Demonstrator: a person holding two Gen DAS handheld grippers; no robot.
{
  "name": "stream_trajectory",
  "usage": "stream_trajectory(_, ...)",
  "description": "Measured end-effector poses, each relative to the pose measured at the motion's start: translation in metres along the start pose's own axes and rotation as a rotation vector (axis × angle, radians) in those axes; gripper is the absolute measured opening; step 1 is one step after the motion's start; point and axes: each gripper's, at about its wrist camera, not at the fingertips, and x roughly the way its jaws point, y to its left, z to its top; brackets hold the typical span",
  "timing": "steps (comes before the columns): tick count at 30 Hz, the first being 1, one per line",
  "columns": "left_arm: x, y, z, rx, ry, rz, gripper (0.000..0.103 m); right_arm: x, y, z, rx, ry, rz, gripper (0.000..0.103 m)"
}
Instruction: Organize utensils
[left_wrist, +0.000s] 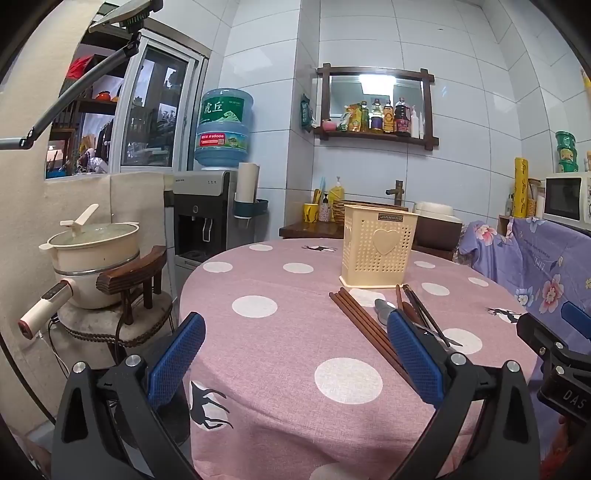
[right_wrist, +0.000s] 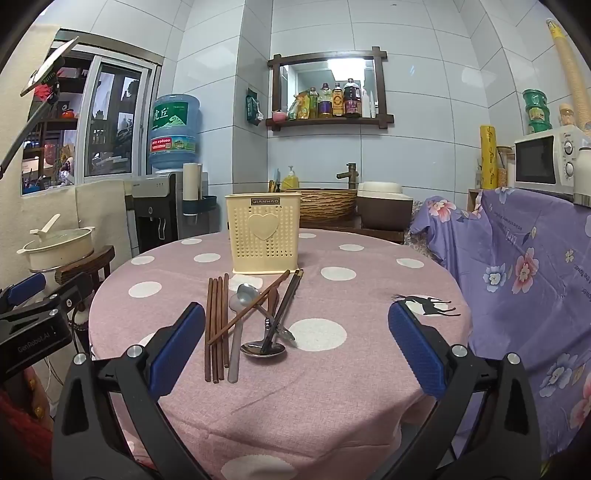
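Both the left gripper and the right gripper hover over the near edge of the round tabletop with their blue fingers spread fully apart, holding nothing. A loose heap of utensils lies near the tabletop's middle: brown chopsticks, a grey spoon, a steel ladle and dark chopsticks. Just behind them, toward the far edge, stands the cream perforated holder, upright.
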Motion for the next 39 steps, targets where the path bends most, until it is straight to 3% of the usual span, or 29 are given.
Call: stream_trajectory(39,0.0007,-0.0005,-0.0009,0.002,0.001,0.001,0.098,0.0021,0.0013,-0.0025,0.0,0.002,0.001,0.098)
